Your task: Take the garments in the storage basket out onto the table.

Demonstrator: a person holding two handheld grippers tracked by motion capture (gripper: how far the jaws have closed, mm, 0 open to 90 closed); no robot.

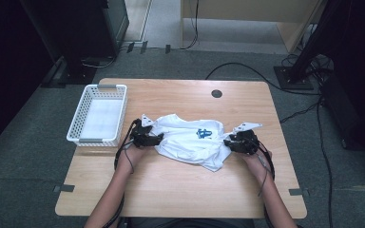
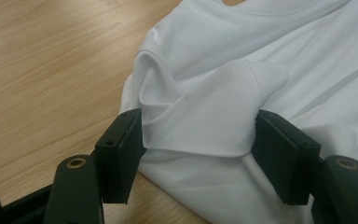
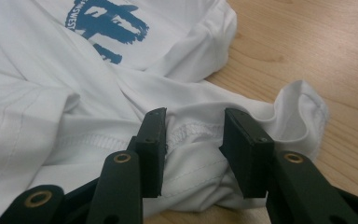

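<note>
Left jaws: spread, a puckered fold of the white T-shirt point(image 2: 205, 116) standing between them; the pads sit at the flanks of the fold, and whether they press cannot be told.
Right jaws: spread about a stitched hem of the same shirt, cloth bunched between the pads, no firm pinch visible.
Left gripper point(image 1: 148, 137): at the shirt's left edge, held by the person's left hand point(image 1: 132, 153).
Right gripper point(image 1: 237, 141): at the shirt's right edge, held by the right hand point(image 1: 256, 159).
T-shirt, place: crumpled at the middle of the desk point(image 1: 180, 194), blue print point(image 1: 204, 133) facing up, one corner trailing toward the near side.
Basket point(image 1: 78, 124): white, latticed, on the far left of the desk, just left of the left gripper, apart from the shirt.
Risk, left: the fold is loose and thick; jaws closing on it may catch several layers, so the shirt would lift as a lump, not spread.
Risk, right: the hem lies shallow between the pads; a light grip could let it slip out once pulled.
Risk, both: uneven pull from the two sides would likely twist the cloth or drag it across the desk toward the basket.
Risk, cables: the trailing cable point(image 1: 121, 156) lies near the cloth and might snag it.
</note>
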